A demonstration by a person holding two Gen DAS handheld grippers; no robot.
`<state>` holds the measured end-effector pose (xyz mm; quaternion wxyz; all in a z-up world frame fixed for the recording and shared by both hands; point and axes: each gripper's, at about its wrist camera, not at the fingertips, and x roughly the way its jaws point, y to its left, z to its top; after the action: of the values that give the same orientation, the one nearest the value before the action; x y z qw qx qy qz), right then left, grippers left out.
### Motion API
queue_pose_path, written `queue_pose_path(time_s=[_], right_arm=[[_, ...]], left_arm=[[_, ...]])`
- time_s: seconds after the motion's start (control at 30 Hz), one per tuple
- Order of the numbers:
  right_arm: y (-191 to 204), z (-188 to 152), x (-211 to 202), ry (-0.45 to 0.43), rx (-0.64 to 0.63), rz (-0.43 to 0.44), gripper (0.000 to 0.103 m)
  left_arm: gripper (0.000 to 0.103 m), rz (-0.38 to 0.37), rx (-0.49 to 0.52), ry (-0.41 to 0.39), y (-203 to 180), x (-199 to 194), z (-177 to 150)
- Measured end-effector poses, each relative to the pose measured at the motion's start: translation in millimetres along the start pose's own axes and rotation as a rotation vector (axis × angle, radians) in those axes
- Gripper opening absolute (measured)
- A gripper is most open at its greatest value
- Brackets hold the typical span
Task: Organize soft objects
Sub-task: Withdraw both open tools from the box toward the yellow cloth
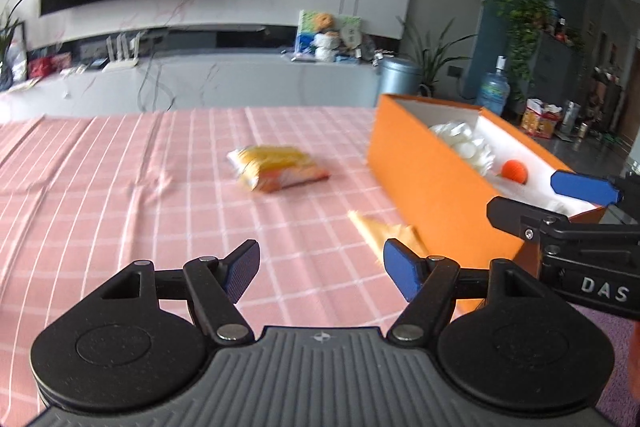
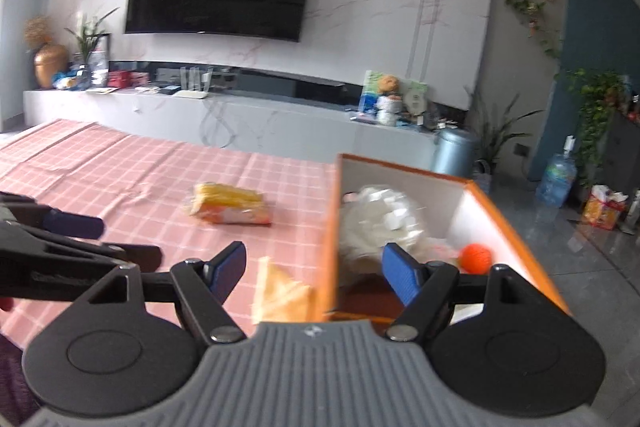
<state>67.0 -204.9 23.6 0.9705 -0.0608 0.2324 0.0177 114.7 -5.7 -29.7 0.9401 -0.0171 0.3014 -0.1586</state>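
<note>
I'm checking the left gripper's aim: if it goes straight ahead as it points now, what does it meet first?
Probably the yellow snack bag lying on the pink checked cloth. The left gripper is open and empty, and the bag sits roughly on its line; the pale yellow wedge lies nearer but off to the right. Depth is unclear.

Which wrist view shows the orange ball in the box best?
The right wrist view: the orange ball sits closer and larger inside the orange box. The left wrist view shows it smaller and farther off, by the white wall.
</note>
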Motion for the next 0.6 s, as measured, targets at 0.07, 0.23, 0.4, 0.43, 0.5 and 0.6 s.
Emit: queue_pose_path(time_s=[0.07,0.23,0.4,0.43,0.5,0.6], right_arm=[[5.0,-3.2,1.6,0.015,0.027,0.066,0.074],[36.7,-22.1,11.2,0.079,-0.036,0.103,0.074],[50.0,-38.6,27.9,0.146,-0.046,0.099,0.074],[53.0,-41.4,31.8,0.157,-0.052,0.087,0.072],[56.6,-46.4,41.4,0.18,-0.055,0.055,0.068],[58.1,-51.7,56.0,0.22,-0.046,0.004,0.064]], left_arm=[[0.083,0.025,-0.031,0.011,8.3,-1.7,-4.1],[0.08,0.064,-0.071,0.025,24.5,-2.7,-20.1],[0.08,0.068,-0.087,0.042,31.2,-0.1,-33.3],[0.08,0.066,-0.086,0.047,30.9,1.2,-34.6],[0.08,0.058,-0.089,0.052,31.4,3.1,-35.5],[0.08,0.057,-0.08,0.052,29.9,5.9,-36.0]])
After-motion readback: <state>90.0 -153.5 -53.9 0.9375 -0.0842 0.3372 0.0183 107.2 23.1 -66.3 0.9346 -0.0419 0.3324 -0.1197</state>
